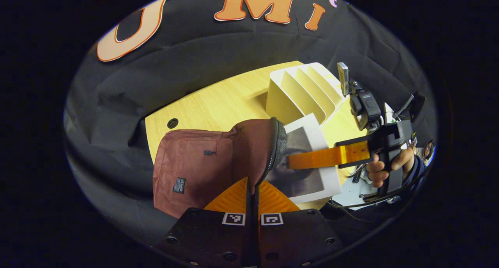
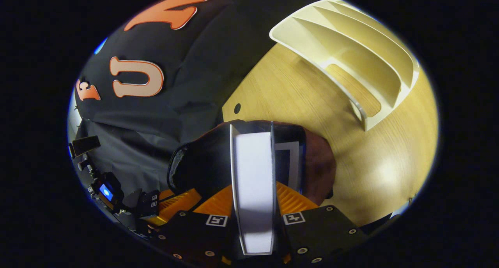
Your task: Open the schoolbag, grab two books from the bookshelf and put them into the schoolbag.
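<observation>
1. Where the left gripper reaches forward in the left gripper view, its fingers are pinched together on the zippered rim of the maroon bag, holding the mouth up.
2. The bag lies on the wooden table, its mouth facing the white shelf, which stands close behind it.
3. The right gripper, held by a hand, grips a white-bordered book flat between its fingers, one end of the book at the bag's mouth.
4. Seen from the right gripper view, that book stands edge-on between the right gripper's fingers, its far end entering the dark opening of the bag.
5. The shelf sits beyond on the table, its slots showing no books.
</observation>
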`<state>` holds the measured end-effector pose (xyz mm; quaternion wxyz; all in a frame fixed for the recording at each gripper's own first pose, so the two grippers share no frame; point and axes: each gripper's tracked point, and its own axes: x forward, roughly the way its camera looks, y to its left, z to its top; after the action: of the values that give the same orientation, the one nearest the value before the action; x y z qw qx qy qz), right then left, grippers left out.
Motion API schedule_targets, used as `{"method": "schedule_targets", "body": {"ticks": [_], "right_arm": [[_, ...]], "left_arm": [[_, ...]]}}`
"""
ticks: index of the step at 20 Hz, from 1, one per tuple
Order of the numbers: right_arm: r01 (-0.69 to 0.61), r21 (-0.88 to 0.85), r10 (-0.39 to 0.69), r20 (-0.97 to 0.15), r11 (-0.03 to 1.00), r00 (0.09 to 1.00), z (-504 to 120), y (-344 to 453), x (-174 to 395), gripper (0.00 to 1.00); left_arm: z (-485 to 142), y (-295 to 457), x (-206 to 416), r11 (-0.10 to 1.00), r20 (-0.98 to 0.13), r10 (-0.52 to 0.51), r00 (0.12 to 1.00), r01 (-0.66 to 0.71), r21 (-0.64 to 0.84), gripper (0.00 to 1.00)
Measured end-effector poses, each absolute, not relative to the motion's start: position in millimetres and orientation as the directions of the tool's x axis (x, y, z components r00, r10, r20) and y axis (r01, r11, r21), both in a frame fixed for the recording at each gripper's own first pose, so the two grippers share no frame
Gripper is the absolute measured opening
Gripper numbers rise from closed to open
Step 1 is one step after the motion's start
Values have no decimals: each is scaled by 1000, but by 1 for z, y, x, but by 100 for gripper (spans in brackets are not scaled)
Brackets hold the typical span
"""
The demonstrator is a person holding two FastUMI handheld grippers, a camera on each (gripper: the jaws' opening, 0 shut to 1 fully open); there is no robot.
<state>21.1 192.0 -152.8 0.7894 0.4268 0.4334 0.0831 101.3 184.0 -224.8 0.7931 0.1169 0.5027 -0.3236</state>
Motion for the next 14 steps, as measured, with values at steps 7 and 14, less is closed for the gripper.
{"method": "schedule_targets", "body": {"ticks": [7, 14], "right_arm": [[253, 830, 576, -533, 496, 620, -189, 228, 33, 37], [219, 854, 549, -479, 472, 684, -221, 254, 59, 47]], "left_arm": [[-224, 178, 101, 756, -859, -419, 294, 636, -151, 1], [-222, 171, 101, 752, -845, -444, 297, 636, -171, 1]]}}
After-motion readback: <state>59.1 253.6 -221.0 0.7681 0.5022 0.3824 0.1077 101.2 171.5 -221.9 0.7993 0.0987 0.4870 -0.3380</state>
